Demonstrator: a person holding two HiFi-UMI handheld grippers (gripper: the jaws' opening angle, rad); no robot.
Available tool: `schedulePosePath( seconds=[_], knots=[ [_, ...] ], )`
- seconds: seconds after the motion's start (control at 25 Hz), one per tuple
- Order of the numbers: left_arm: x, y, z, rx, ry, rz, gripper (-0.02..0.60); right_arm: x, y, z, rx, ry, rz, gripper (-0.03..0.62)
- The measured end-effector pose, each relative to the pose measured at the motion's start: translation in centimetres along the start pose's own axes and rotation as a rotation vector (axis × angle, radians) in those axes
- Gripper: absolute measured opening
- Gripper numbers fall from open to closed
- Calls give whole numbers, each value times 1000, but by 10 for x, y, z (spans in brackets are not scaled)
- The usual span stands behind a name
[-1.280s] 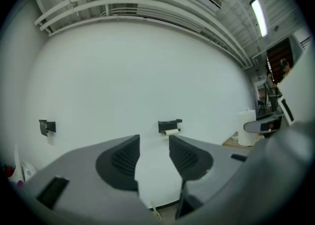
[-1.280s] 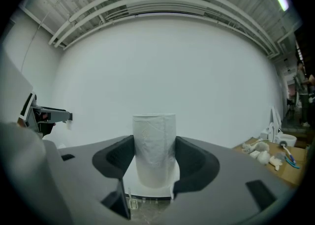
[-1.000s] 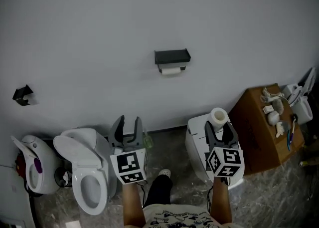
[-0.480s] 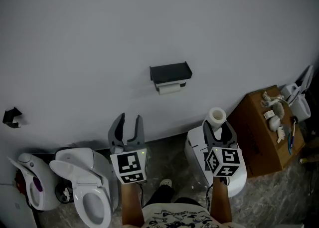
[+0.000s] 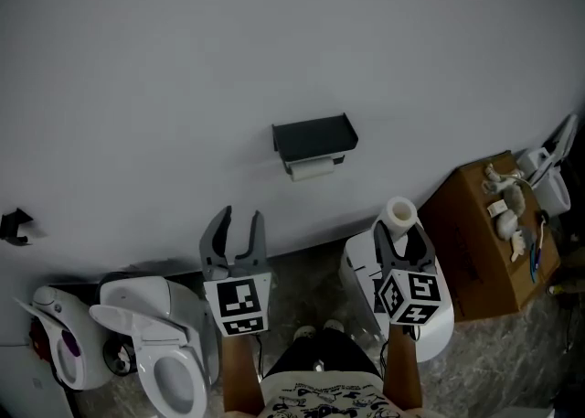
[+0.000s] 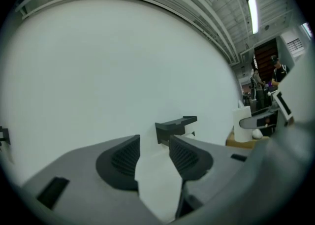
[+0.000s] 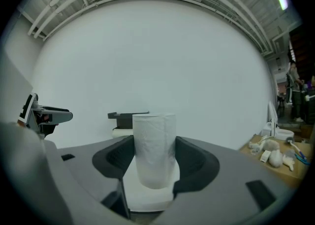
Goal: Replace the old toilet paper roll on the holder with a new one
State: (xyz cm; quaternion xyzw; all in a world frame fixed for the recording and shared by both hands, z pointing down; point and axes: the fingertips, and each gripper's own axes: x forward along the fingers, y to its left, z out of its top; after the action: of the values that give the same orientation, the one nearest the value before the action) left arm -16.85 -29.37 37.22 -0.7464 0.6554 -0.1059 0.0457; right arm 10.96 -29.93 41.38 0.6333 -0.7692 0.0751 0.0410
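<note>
A black toilet paper holder (image 5: 314,137) is fixed to the pale wall, with a thin old roll (image 5: 313,168) hanging under it. My left gripper (image 5: 238,219) is open and empty, held out in front of the wall below and left of the holder. In the left gripper view the holder (image 6: 174,126) shows just beyond the right jaw. My right gripper (image 5: 402,229) is shut on a full white new roll (image 5: 399,214), upright between the jaws, well right of the holder. The right gripper view shows this new roll (image 7: 154,147) pressed by both pads, with the holder (image 7: 127,115) behind it to the left.
A white toilet (image 5: 155,352) with its lid up stands on the floor at the lower left, a white appliance (image 5: 55,334) beside it. A white bin (image 5: 361,270) sits under my right gripper. A brown cabinet (image 5: 480,233) with small items is at the right. A black hook (image 5: 14,224) is on the wall at far left.
Both grippers have moved closer to the wall, and the holder looks larger and nearer. The right gripper kept the new roll; the left stayed open.
</note>
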Motion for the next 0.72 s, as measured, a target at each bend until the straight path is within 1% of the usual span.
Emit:
schedulePosePath(
  seconds=[0.12, 0.24, 0.4, 0.64, 0.72],
  knots=[
    [8, -3, 0, 17, 13, 6, 169, 9, -3, -2, 1, 16, 9, 268],
    [17, -6, 5, 21, 14, 10, 169, 20, -9, 4, -5, 20, 24, 270],
    [26, -6, 12, 26, 13, 31, 169, 33, -18, 15, -6, 8, 32, 268],
    [41, -14, 13, 35, 21, 39, 167, 48, -25, 20, -17, 2, 59, 268],
    [46, -21, 12, 68, 32, 28, 169, 51, -28, 19, -21, 6, 66, 268]
  ],
)
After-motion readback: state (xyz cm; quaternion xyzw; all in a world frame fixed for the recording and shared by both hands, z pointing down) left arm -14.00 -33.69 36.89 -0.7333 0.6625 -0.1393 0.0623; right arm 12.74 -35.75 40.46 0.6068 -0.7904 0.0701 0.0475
